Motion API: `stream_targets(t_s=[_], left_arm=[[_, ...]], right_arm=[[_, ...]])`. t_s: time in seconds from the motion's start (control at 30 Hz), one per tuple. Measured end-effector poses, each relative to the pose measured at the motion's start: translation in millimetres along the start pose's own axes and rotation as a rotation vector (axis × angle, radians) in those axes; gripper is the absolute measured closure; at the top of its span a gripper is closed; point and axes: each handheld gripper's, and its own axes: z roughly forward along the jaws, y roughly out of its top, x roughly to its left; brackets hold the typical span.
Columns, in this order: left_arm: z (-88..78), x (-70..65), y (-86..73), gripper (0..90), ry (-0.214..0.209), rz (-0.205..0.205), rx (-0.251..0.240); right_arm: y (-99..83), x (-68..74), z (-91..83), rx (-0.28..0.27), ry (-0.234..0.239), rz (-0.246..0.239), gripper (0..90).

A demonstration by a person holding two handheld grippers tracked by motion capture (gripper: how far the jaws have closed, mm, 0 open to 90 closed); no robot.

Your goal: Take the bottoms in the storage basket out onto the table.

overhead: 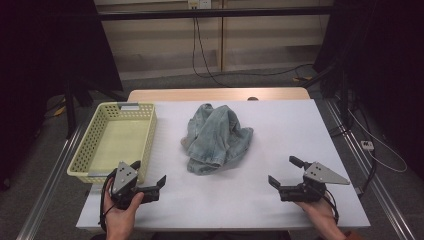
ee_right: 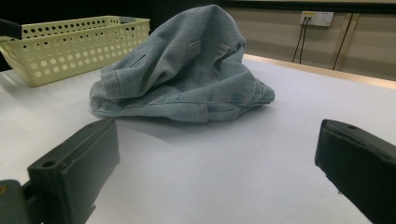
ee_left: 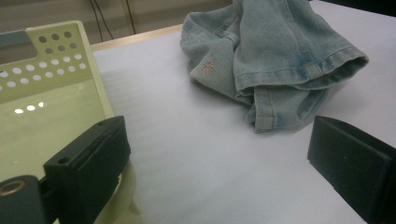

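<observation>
Left hand-held gripper [overhead: 148,173] and right hand-held gripper [overhead: 283,172] jaws apart near front edge, bare table [overhead: 280,125] around crumpled jeans [overhead: 217,137]

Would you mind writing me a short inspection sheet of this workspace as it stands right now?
Surface: white table top, flat, with a wooden edge at the far side.
Job's things: crumpled denim garment lying in a heap at mid-table; yellow perforated basket to its left, nothing inside.
Clutter: nothing seen.
Grippers: left gripper open, near the basket's front corner; right gripper open, at the front right; both apart from the garment.
Cables: a black cable hangs from a wall socket to the floor; a white power strip lies on the floor at right.
Surroundings: black curtains on both sides, grey floor.
</observation>
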Motion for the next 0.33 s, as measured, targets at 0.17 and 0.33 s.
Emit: stream_targets(t_s=[0.17, 0.33], left_arm=[[-0.5, 1.7, -0.2, 5.1, -0.003, -0.018, -0.007], [-0.8, 3.0, -0.1, 5.1, -0.001, -0.024, -0.024]], right_arm=[[0.0, 0.1, -0.2, -0.001, 0.003, -0.001, 0.0], [-0.3, -0.4, 0.0, 0.002, 0.001, 0.002, 0.0]])
